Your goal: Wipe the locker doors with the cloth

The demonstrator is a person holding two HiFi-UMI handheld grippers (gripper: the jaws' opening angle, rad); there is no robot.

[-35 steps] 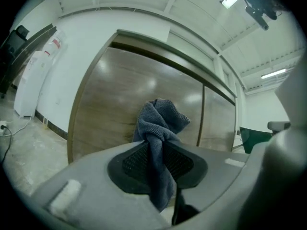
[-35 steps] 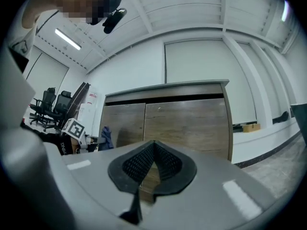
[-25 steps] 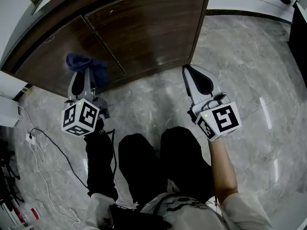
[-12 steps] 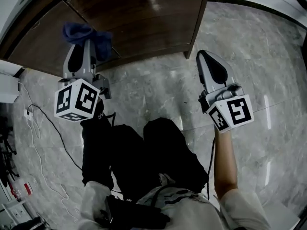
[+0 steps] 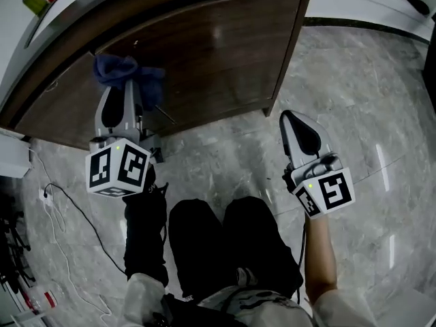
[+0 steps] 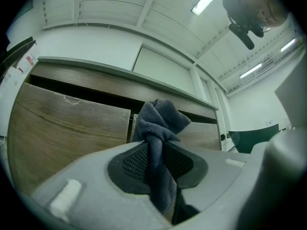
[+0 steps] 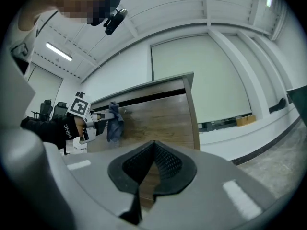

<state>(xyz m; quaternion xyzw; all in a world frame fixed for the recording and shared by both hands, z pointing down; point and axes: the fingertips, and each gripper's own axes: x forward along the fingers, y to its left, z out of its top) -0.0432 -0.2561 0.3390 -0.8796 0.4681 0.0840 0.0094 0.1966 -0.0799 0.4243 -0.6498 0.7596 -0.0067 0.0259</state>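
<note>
We log the dark blue terry cloth (image 5: 126, 73) pinched between the jaws of our left gripper (image 5: 125, 92), at the seam of the dark brown wooden locker doors (image 5: 211, 53), near their top edge. Our right gripper (image 5: 297, 119) has its jaws closed on nothing, over the grey marbled floor (image 5: 225, 148). White walls (image 7: 201, 71), strip-lit ceiling (image 6: 120, 4).

Head cam looked steeply down over the person's knees, with the locker doors (image 5: 218, 53) across the upper frame. Left hand-held gripper (image 5: 126, 97) cam sat low, tilted slightly up, close to the doors. Right hand-held gripper (image 5: 300, 122) cam was further back and level. It shared the same doors and caught the left hand-held gripper at centre-left.
</note>
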